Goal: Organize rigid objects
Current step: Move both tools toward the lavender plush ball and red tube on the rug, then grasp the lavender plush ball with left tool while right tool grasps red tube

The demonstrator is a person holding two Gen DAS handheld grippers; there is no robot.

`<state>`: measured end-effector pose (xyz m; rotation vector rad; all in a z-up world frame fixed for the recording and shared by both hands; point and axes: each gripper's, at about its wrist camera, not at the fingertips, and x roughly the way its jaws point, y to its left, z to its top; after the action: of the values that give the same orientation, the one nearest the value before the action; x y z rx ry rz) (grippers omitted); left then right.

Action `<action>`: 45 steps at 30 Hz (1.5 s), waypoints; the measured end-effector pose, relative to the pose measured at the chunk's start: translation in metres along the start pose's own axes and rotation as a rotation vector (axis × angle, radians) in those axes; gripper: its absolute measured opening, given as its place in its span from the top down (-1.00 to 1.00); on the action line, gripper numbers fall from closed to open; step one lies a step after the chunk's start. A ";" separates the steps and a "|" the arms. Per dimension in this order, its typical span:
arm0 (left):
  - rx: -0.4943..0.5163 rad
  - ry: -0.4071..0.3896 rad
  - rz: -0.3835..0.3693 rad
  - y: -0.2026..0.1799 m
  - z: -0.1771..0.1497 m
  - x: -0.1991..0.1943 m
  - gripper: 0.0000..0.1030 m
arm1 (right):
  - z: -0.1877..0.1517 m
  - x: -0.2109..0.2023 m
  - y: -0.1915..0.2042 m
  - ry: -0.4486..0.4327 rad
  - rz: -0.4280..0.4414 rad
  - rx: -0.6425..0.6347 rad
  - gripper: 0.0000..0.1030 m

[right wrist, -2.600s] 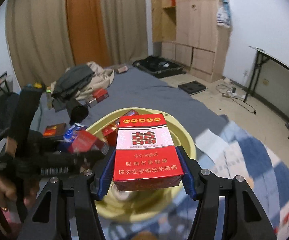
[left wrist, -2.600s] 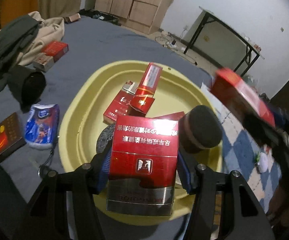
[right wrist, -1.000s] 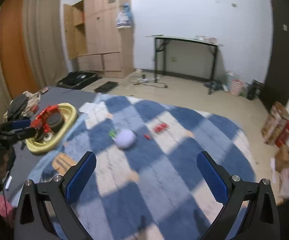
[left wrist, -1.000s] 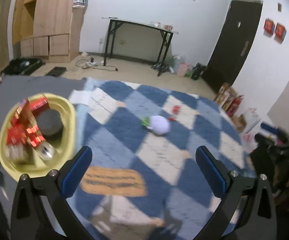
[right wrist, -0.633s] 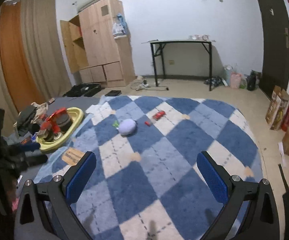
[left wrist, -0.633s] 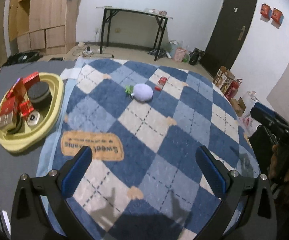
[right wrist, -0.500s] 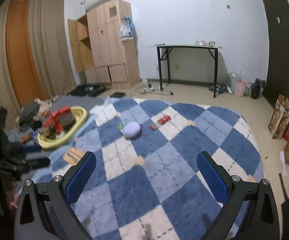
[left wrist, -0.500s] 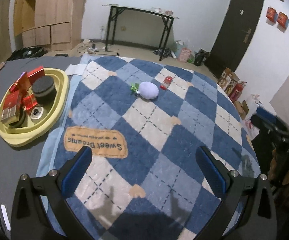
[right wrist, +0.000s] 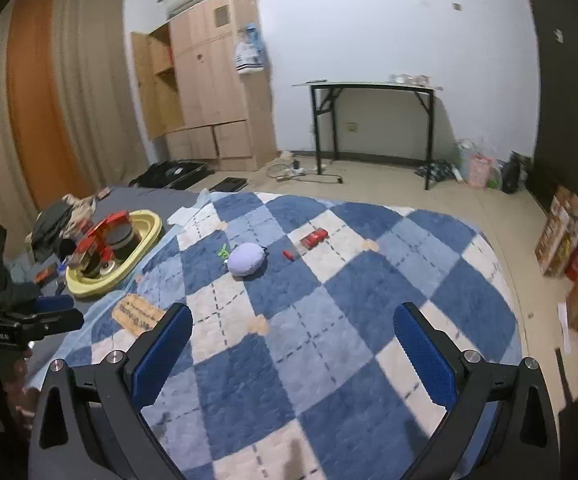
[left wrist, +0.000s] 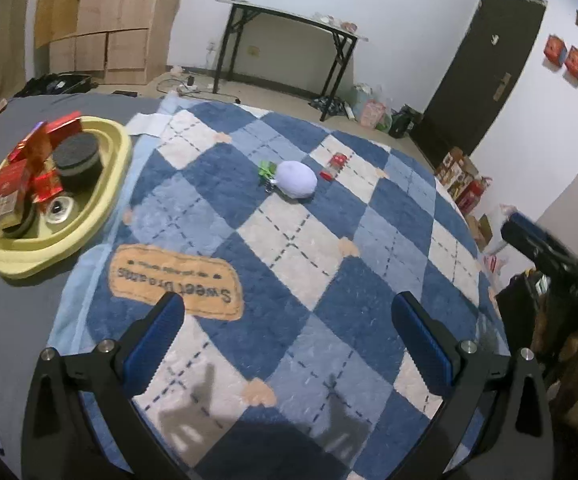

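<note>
Both claws hang above a blue-and-white checked blanket [left wrist: 313, 240] spread on a bed, each with its blue-padded fingers wide apart and nothing between them. Far ahead and to the left of the left claw [left wrist: 289, 334] sits the yellow basin [left wrist: 101, 204], an oval plastic tub with a thick rolled rim, resting partly on the blanket's edge and partly on the grey sheet [left wrist: 13, 312]. Inside it lie several glossy red cartons [left wrist: 29, 164], some upright and some tilted against each other, beside a dark round sponge-like puck [left wrist: 77, 156] and a small clear glass piece [left wrist: 58, 209]. Straight ahead of that claw, well apart from the basin, rest a pale lilac pouch [left wrist: 295, 179] with a green clip [left wrist: 266, 169] just beside it, and a small red box [left wrist: 333, 165] on its right. From the right claw [right wrist: 293, 344] the basin [right wrist: 137, 258] appears far off to the left, and the left claw's black body [right wrist: 25, 316] shows at the left edge.
</note>
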<state>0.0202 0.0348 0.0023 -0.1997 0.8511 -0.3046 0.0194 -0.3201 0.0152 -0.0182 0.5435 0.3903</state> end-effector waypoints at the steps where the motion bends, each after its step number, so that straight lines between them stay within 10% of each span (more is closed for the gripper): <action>1: 0.006 0.007 -0.006 -0.002 0.002 0.007 -1.00 | 0.005 0.010 -0.005 0.018 0.015 -0.029 -0.99; 24: 0.080 0.109 -0.100 0.003 0.105 0.208 -0.95 | 0.073 0.287 -0.044 0.194 0.198 -0.393 -0.99; 37: 0.088 0.036 -0.089 0.009 0.111 0.222 -0.13 | 0.066 0.355 -0.035 0.257 0.159 -0.406 -0.87; 45: 0.060 0.034 -0.062 0.001 0.107 0.192 -0.04 | 0.056 0.325 -0.031 0.219 0.087 -0.292 -0.60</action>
<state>0.2212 -0.0238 -0.0645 -0.1661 0.8691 -0.3919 0.3135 -0.2260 -0.1041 -0.3227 0.7009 0.5544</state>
